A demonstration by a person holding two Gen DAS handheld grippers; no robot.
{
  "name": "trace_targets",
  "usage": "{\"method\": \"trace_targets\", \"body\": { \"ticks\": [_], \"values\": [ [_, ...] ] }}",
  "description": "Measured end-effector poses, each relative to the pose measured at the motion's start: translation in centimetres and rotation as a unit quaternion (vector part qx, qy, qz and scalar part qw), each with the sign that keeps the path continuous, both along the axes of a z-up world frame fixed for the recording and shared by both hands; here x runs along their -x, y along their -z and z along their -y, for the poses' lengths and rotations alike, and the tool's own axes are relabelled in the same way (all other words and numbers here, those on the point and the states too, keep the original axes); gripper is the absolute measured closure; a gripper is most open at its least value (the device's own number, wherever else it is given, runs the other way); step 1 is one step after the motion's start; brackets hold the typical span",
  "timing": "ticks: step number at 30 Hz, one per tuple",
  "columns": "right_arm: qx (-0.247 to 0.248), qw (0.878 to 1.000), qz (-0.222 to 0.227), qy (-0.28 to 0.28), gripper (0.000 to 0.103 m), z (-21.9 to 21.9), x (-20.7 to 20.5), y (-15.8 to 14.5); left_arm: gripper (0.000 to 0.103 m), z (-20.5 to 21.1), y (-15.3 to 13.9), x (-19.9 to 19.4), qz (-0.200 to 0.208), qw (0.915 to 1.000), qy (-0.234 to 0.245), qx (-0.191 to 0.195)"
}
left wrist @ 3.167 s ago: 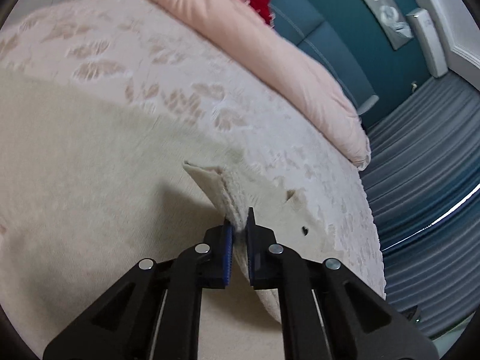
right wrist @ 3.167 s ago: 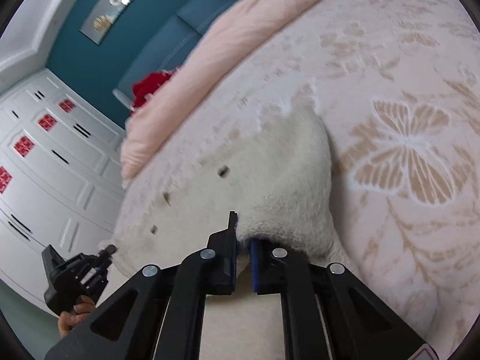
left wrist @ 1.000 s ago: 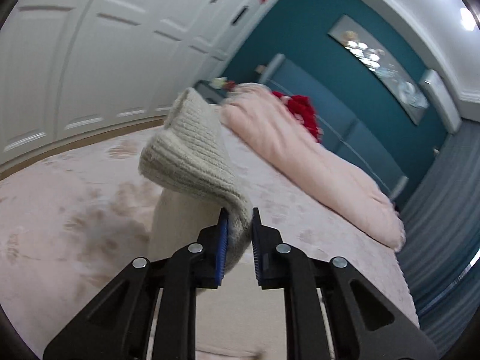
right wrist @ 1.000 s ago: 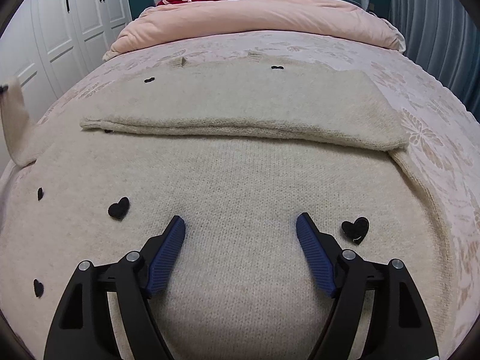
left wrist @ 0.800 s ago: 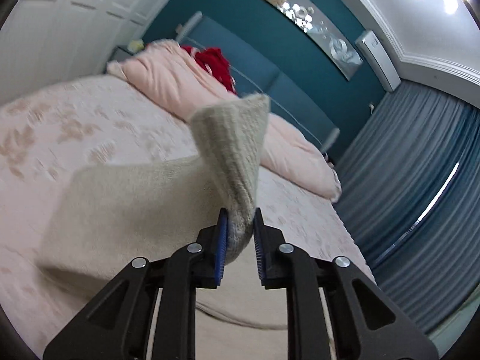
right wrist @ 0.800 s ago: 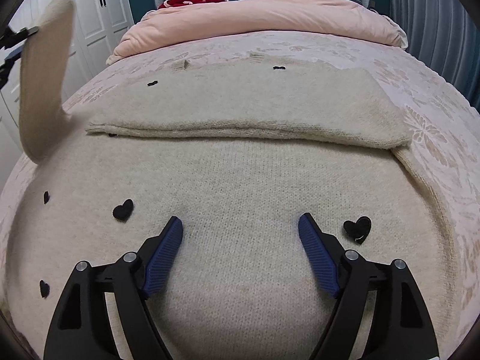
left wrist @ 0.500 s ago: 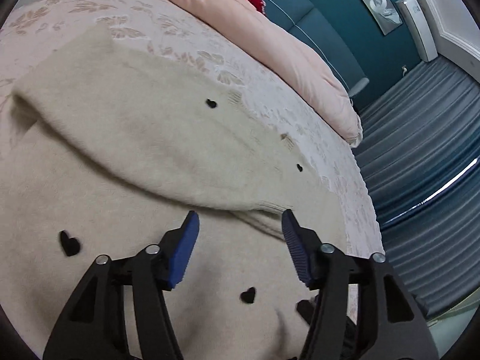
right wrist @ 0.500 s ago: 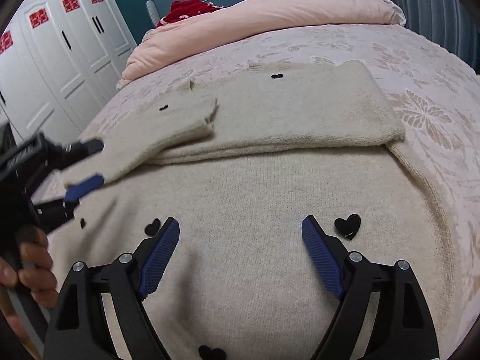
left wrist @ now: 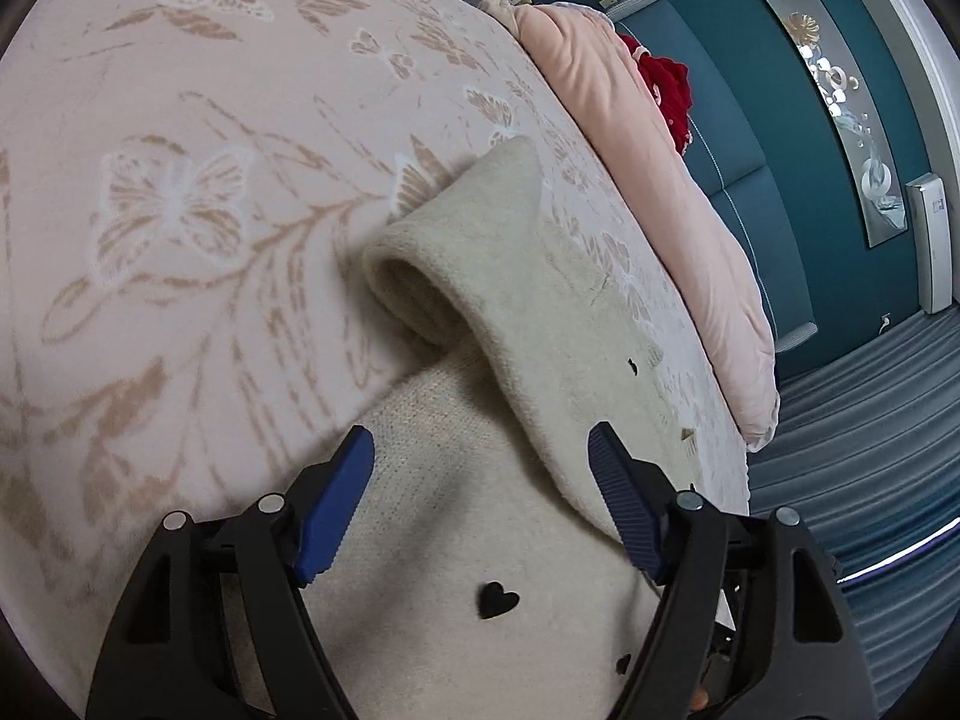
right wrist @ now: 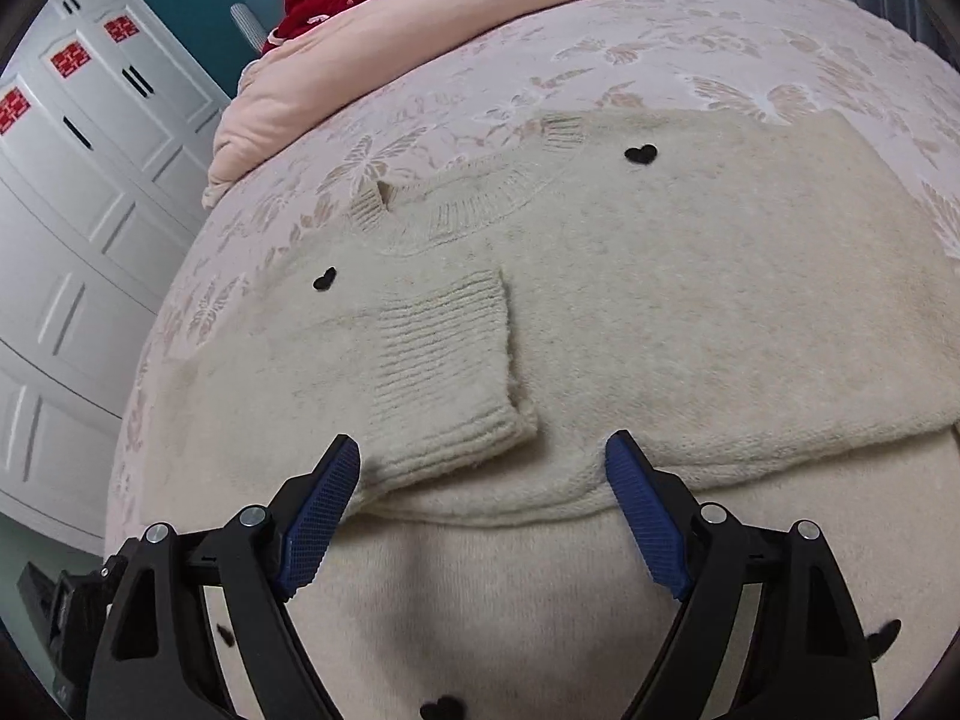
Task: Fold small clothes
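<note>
A: What is changed since the earlier view?

B: The ribbed sleeve cuff (right wrist: pixel 447 372), clamped a second ago between the left gripper (left wrist: pixel 480 480) pads, is now released and laid flat across the chest of the cream sweater (right wrist: pixel 690 312). The left jaws are seen spread and still opening, with nothing pressed between them; only knit lies below the gap.

A: And the right gripper (right wrist: pixel 483 516)?

B: Its jaws are held wide apart as well, and nothing is gripped. The cuff is found just ahead of its left pad, and the folded edge of the sweater runs across just beyond both tips.

A: Why is the sleeve placed there?

B: Probably so that the garment is narrowed into a rectangle; both sleeves appear to be brought inward over the body, below the neckline (right wrist: pixel 480 204).

A: What is shown ahead of the left tongs?

B: The rolled fold of the sleeve (left wrist: pixel 432 294) at the shoulder, left a little puffed rather than flattened. Past it, the butterfly-patterned bedspread (left wrist: pixel 180 192) is seen, and further off the pink duvet (left wrist: pixel 648 180).

A: So what is judged to remain?

B: The fold is likely to be pressed flat, and the hem to be carried up.
</note>
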State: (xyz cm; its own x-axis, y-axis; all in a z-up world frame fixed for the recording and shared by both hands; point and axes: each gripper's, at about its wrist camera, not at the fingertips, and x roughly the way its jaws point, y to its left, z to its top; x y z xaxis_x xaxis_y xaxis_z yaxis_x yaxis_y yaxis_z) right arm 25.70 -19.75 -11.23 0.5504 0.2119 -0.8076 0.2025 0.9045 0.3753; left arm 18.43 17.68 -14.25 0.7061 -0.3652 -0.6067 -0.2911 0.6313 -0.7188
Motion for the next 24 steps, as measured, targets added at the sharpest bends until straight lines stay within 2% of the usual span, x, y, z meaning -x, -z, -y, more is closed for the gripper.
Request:
{"method": "trace_targets", "body": {
  "ticks": [1, 2, 4, 5, 6, 7, 8, 11, 14, 16, 18, 20, 23, 24],
  "values": [
    [0.015, 1.0, 0.001, -0.003, 0.034, -0.5, -0.4, 0.0, 0.032, -0.4, 0.0, 0.2, 0.004, 1.0, 0.001, -0.002],
    [0.022, 1.0, -0.003, -0.011, 0.057, -1.0, -0.8, 0.1, 0.032, -0.5, -0.2, 0.3, 0.006, 1.0, 0.004, -0.007],
    [0.011, 1.0, -0.023, -0.015, 0.059, -1.1, -1.5, 0.3, 0.032, -0.4, -0.6, -0.5, 0.003, 0.9999, 0.008, -0.014],
    [0.002, 1.0, -0.02, -0.01, 0.06, -1.0, -1.4, 0.1, 0.032, -0.4, -0.7, -0.6, 0.004, 0.9999, 0.008, -0.009],
    [-0.007, 1.0, -0.017, -0.013, 0.064, -0.9, -1.4, 0.1, 0.032, -0.6, -0.8, -0.4, 0.005, 1.0, 0.004, -0.001],
    [-0.013, 1.0, -0.02, -0.02, 0.084, -1.0, -1.5, 0.1, 0.032, -0.5, -0.9, -0.6, 0.005, 1.0, -0.001, 0.008],
    [-0.022, 0.999, -0.024, -0.03, 0.094, -1.1, -1.8, 0.1, 0.032, -0.5, -1.0, -0.9, 0.006, 0.9997, -0.005, 0.021],
    [-0.053, 0.998, 0.006, -0.039, 0.094, -1.0, -2.0, -2.2, 0.031, 0.2, -1.7, -1.5, 0.011, 0.9981, -0.007, 0.06],
    [-0.08, 0.993, 0.073, -0.052, 0.095, -0.4, -2.1, -7.2, 0.031, 1.4, -2.3, -2.8, 0.005, 0.9963, -0.002, 0.086],
    [-0.074, 0.988, 0.126, -0.046, 0.095, 1.0, -1.6, -10.9, 0.031, 2.1, -2.6, -3.5, 0.007, 0.9949, -0.002, 0.1],
    [-0.051, 0.986, 0.154, -0.027, 0.095, 3.1, -1.0, -12.6, 0.031, 2.8, -2.5, -4.4, 0.008, 0.9947, -0.002, 0.102],
    [-0.027, 0.992, 0.126, -0.002, 0.095, 5.7, -1.4, -11.0, 0.031, 3.3, -1.7, -5.4, -0.009, 0.9954, -0.005, 0.096],
    [-0.041, 0.998, 0.041, 0.035, 0.095, 9.7, -1.9, -5.6, 0.033, 3.6, -0.1, -6.3, -0.037, 0.9934, -0.02, 0.106],
    [-0.036, 0.998, 0.027, 0.036, 0.095, 10.2, -1.8, -4.6, 0.034, 3.6, 0.1, -6.4, -0.038, 0.993, -0.028, 0.108]
  ]
}}
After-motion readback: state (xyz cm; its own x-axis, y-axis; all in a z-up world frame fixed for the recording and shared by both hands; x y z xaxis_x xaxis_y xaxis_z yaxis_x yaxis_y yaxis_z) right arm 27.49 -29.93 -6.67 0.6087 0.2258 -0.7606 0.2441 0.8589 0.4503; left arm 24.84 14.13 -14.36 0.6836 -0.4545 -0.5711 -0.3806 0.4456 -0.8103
